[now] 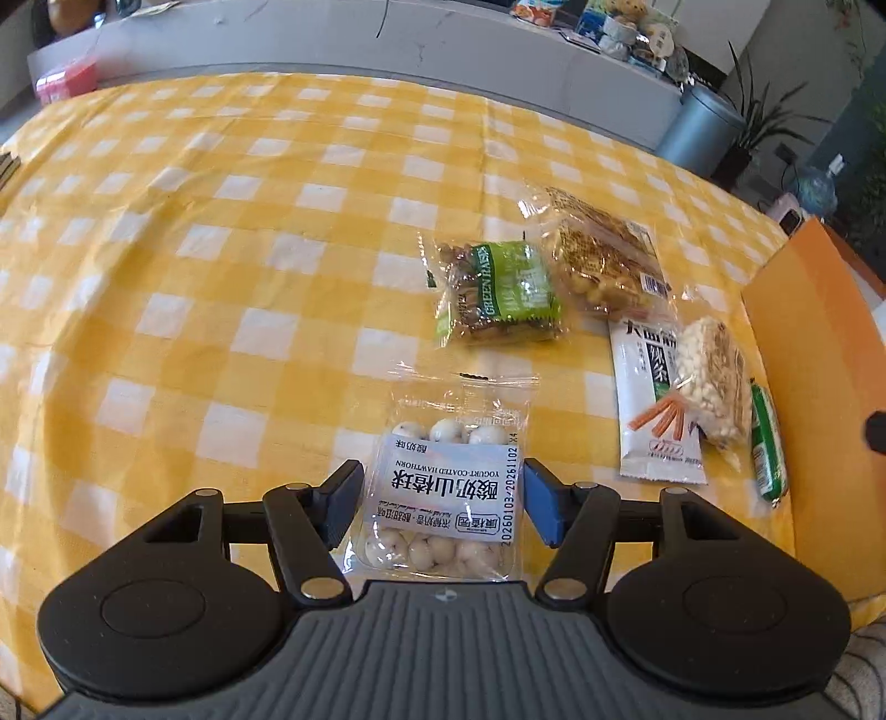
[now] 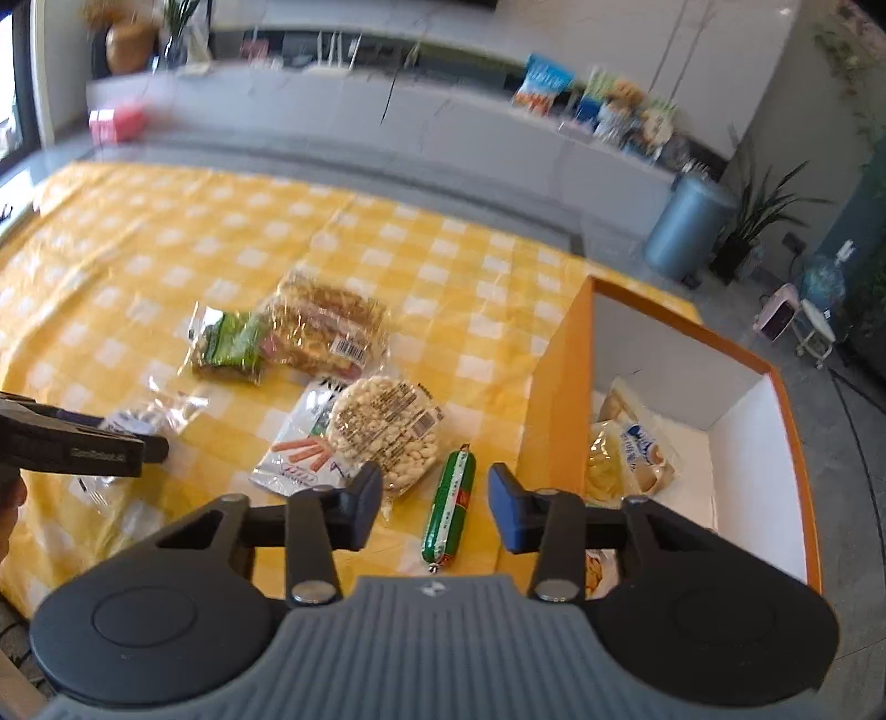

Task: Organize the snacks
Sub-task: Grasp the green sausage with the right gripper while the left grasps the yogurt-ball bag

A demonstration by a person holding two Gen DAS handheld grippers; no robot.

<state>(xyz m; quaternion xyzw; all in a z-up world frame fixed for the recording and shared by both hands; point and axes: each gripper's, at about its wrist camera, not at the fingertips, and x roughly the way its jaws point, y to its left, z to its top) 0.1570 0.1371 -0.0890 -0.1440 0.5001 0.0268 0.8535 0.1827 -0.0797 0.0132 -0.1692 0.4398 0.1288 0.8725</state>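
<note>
My left gripper point(image 1: 441, 507) is shut on a clear pack of yogurt-coated hawthorn balls point(image 1: 443, 487), its pads pressing both side edges above the yellow checked cloth point(image 1: 221, 277). The right wrist view shows this gripper point(image 2: 155, 446) at the left edge with the pack point(image 2: 149, 415). My right gripper point(image 2: 434, 507) is open over a green sausage point(image 2: 448, 504) that lies on the cloth in the gap between the fingers, untouched by either pad. Right of it stands an orange box point(image 2: 692, 360) with white inner walls, holding snack bags point(image 2: 631, 454).
On the cloth lie a green raisin pack point(image 1: 498, 291), a clear pack of brown pastries point(image 1: 603, 260), a white stick-snack pouch point(image 1: 648, 410) and a wrapped rice cake point(image 1: 711, 382) on top of it. A grey counter point(image 1: 387, 44) runs behind the table.
</note>
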